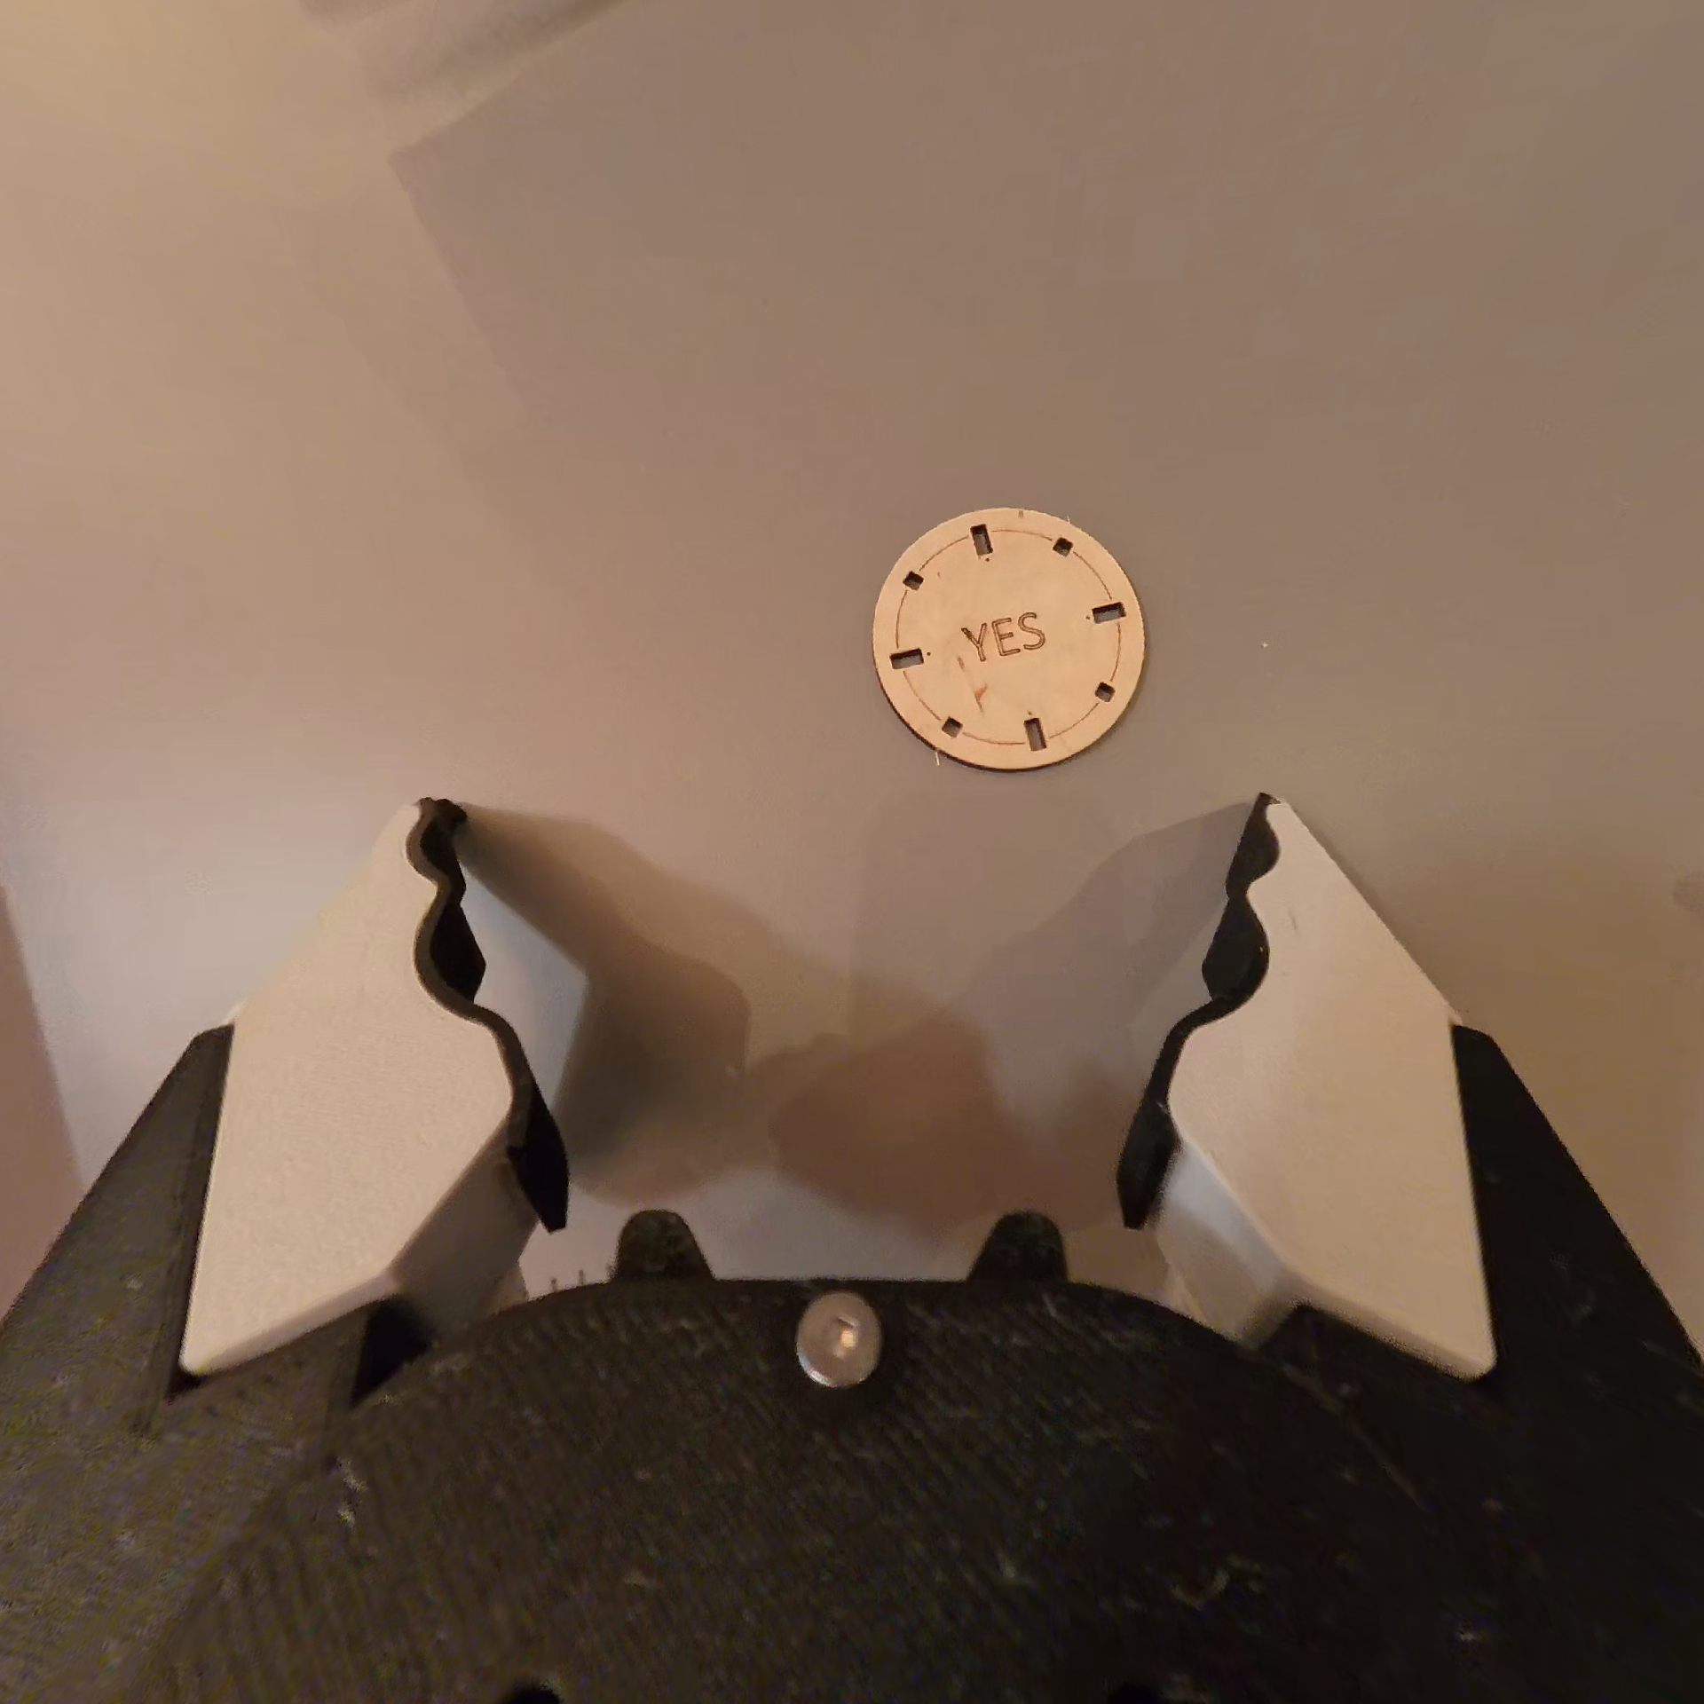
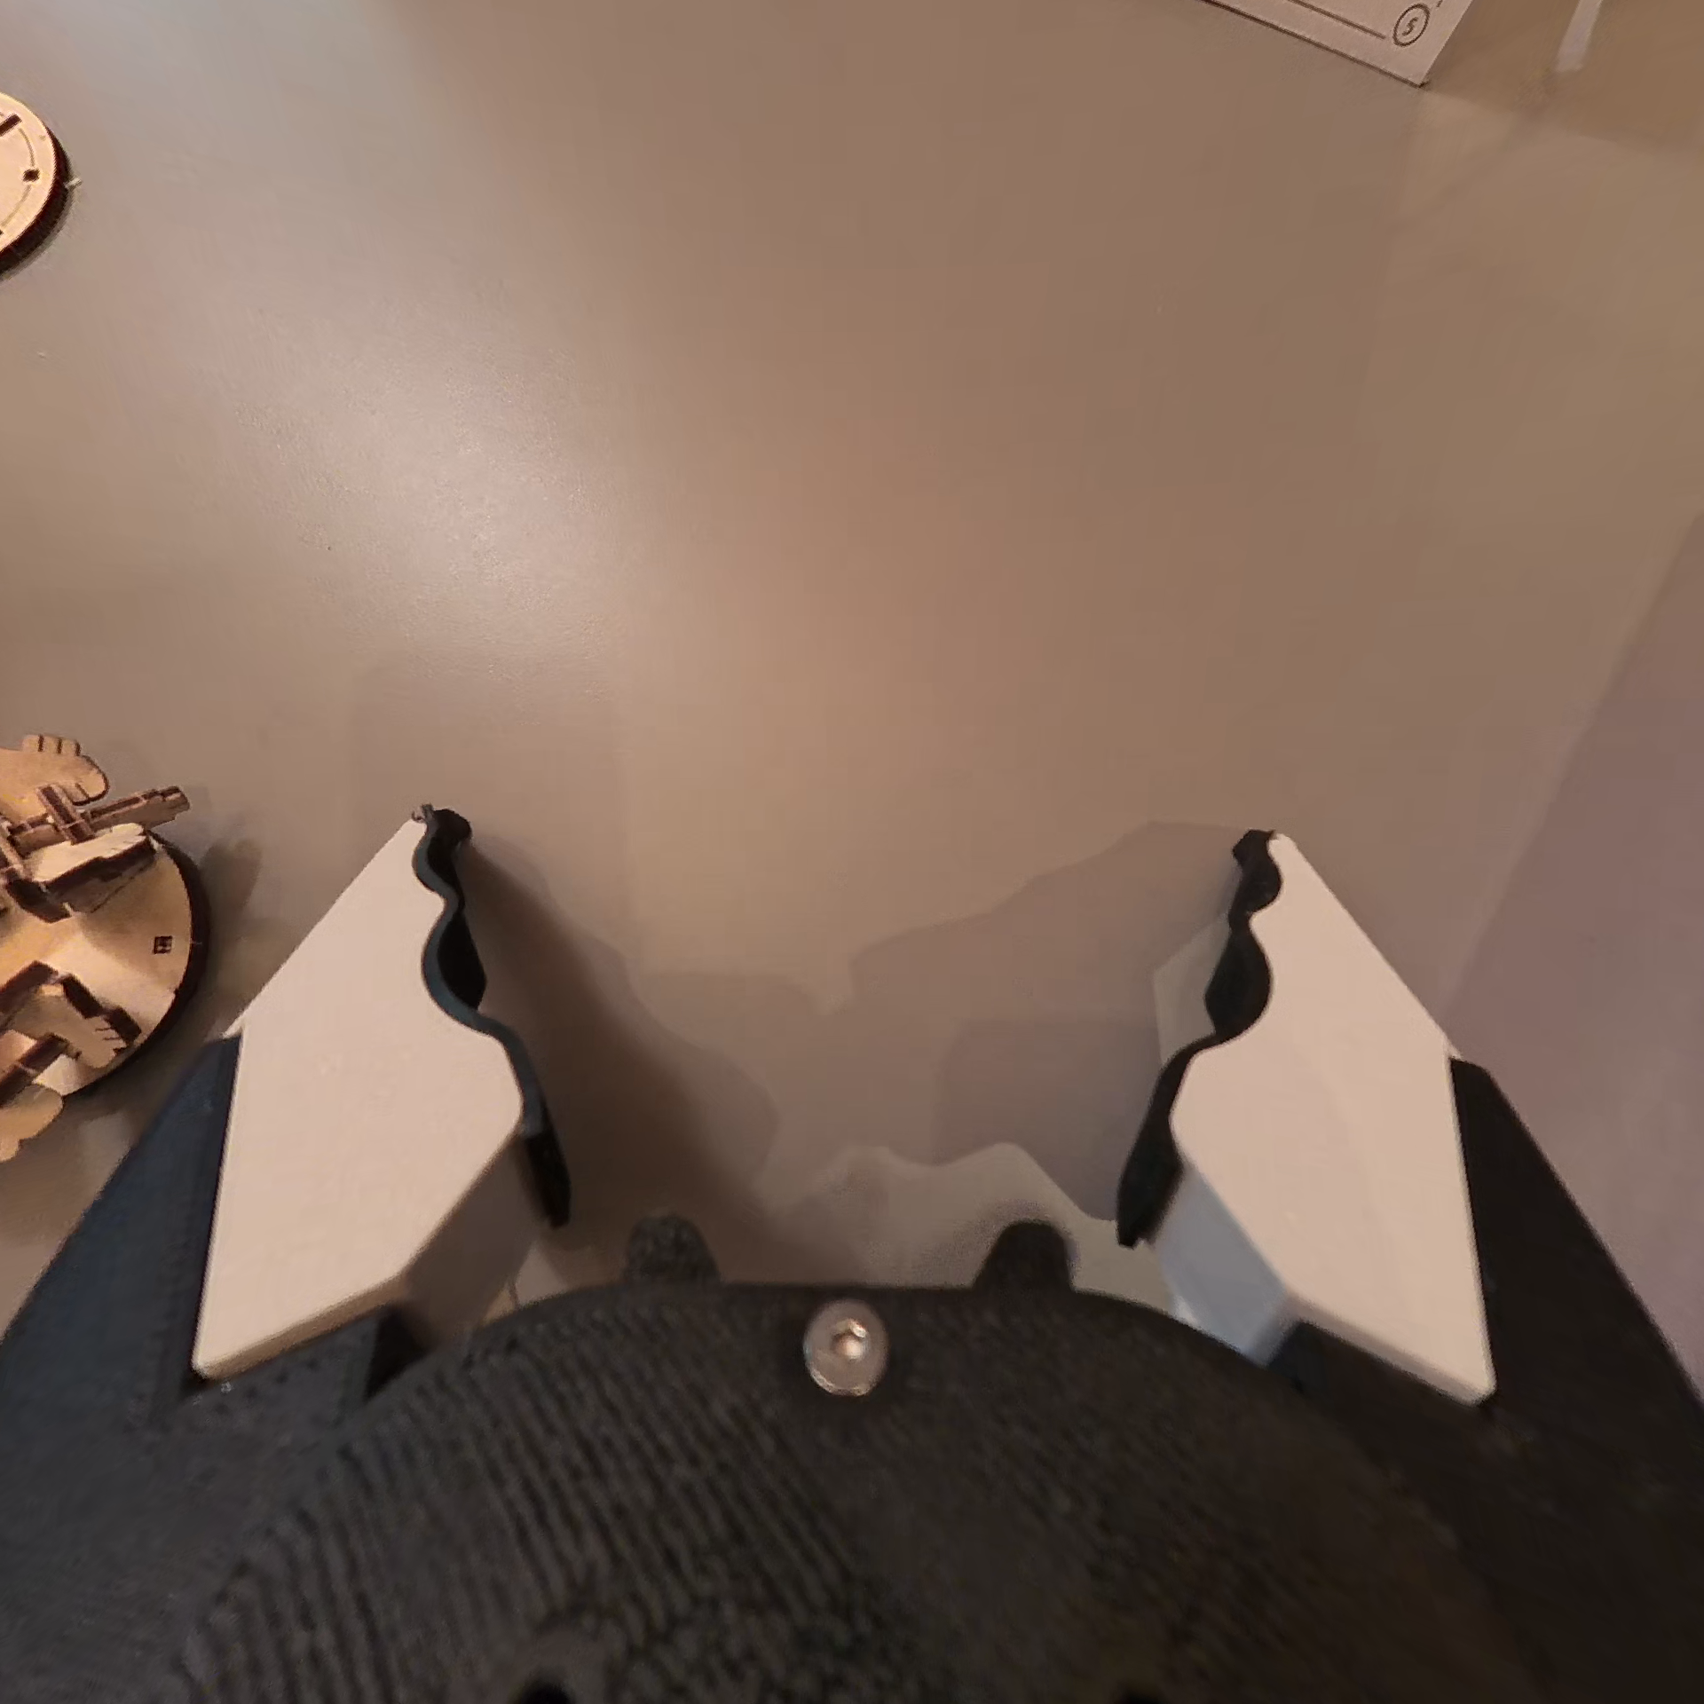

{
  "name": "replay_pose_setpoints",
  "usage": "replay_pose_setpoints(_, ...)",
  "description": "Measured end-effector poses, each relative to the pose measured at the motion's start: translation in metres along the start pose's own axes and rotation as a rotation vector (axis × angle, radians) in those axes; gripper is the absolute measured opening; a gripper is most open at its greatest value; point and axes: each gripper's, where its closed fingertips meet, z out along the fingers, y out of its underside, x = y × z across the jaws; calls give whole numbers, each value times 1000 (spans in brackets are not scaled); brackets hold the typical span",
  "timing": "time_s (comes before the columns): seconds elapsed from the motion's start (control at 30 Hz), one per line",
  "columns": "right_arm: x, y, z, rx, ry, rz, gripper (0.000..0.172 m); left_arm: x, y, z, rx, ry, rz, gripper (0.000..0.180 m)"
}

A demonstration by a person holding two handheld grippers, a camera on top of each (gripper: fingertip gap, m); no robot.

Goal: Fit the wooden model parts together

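While both pairs of jaws stand spread wide with nothing between them, each gripper hangs over a smooth, matt grey-beige tabletop (image 1: 645,415) that carries soft shadows of the fingers

At the left gripper (image 1: 853,802), the fingers (image 1: 369,1060) are flat white plates cut to a slanted point, each lined on its inner edge with a wavy black pad, and they sit in a coarse, black 3D-printed body with a silver screw head at its middle. Just beyond the fingertips, slightly right of centre and apart from them, a thin round wooden disc (image 1: 1010,636) lies flat on the table; it is pale plywood with a dark burnt edge, an engraved ring, small rectangular and square slots around that ring, and engraved lettering at its centre

At the right gripper (image 2: 848,825), built the same way, only bare table lies ahead of the tips. Just left of its left finger stands a wooden assembly (image 2: 83,931): a round plywood base with dark edge, carrying interlocked slotted pieces with scalloped ends. Farther off at the left edge, part of a disc (image 2: 23,175) lies flat. At the far right corner a white printed sheet (image 2: 1337,28) rests on the table
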Motion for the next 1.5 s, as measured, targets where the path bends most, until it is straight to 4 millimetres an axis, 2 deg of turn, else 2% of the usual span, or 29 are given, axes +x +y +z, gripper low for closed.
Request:
replay_pose_setpoints(0.27, 2, -5, 3, -1, -53, -54, 158, 0, 0, 0, 2, 3, 10, 158)
replay_pose_setpoints(0.3, 2, -6, 2, -8, -56, -59, 153, -1, -1, 0, 3, 18, 31, 158)
replay_pose_setpoints(0.37, 9, -17, -8, 19, 6, -80, 129, -4, 2, -2, -51, 46, 63, 156)
replay_pose_setpoints(0.43, 8, -44, -27, 132, 49, -182, 130, -14, -1, -7, -81, -9, 66, 144)
replay_pose_setpoints(0.47, 2, -60, -37, 203, 47, -248, 134, -21, -9, -10, -61, -63, 78, 138)
replay_pose_setpoints(0.5, -2, -79, -47, 290, 68, -313, 129, -24, -20, -15, -35, -91, 102, 132)
replay_pose_setpoints(0.57, -2, -122, -71, 496, 207, -407, 102, -10, -49, -26, 58, -30, 167, 131)
replay_pose_setpoints(0.6, -3, -145, -85, 612, 305, -458, 99, 2, -69, -34, 135, 31, 189, 123)
replay_pose_setpoints(0.63, -6, -165, -97, 720, 402, -518, 94, 14, -88, -41, 216, 94, 201, 103)
replay_pose_setpoints(0.67, -14, -179, -103, 793, 463, -609, 73, 24, -106, -48, 287, 156, 221, 78)
replay_pose_setpoints(0.7, -26, -186, -97, 813, 463, -707, 50, 33, -120, -51, 324, 215, 232, 56)
replay_pose_setpoints(0.73, -37, -187, -83, 804, 407, -747, 39, 41, -128, -52, 330, 282, 227, 47)
replay_pose_setpoints(0.77, -44, -185, -68, 783, 321, -704, 40, 49, -132, -50, 316, 350, 206, 45)
replay_pose_setpoints(0.8, -53, -178, -52, 745, 206, -635, 48, 57, -133, -48, 297, 417, 184, 41)
replay_pose_setpoints(0.83, -59, -168, -38, 701, 97, -570, 50, 65, -131, -47, 289, 475, 182, 28)
replay_pose_setpoints(0.87, -63, -155, -27, 662, 17, -524, 46, 73, -126, -46, 299, 517, 200, 5)
replay_pose_setpoints(0.9, -65, -144, -21, 638, -34, -503, 41, 78, -120, -44, 327, 533, 224, 0)
replay_pose_setpoints(0.97, -66, -131, -20, 621, -84, -548, 32, 85, -111, -37, 389, 509, 275, 0)
replay_pose_setpoints(1.07, -72, -128, -27, 642, -226, -495, 36, 98, -99, -33, 371, 514, 402, 0)
replay_pose_setpoints(1.17, -75, -122, -23, 580, -370, -346, 54, 128, -86, -48, 390, 753, 452, 0)
replay_pose_setpoints(1.23, -74, -119, -20, 551, -421, -287, 62, 141, -78, -64, 392, 924, 467, 5)
replay_pose_setpoints(1.37, -77, -118, -19, 546, -497, -207, 64, 156, -57, -93, 356, 1186, 526, 39)
replay_pose_setpoints(1.43, -79, -117, -17, 540, -500, -206, 65, 161, -42, -96, 301, 1238, 572, 43)
replay_pose_setpoints(1.5, -80, -114, -12, 524, -482, -228, 65, 167, -27, -85, 195, 1216, 613, 47)
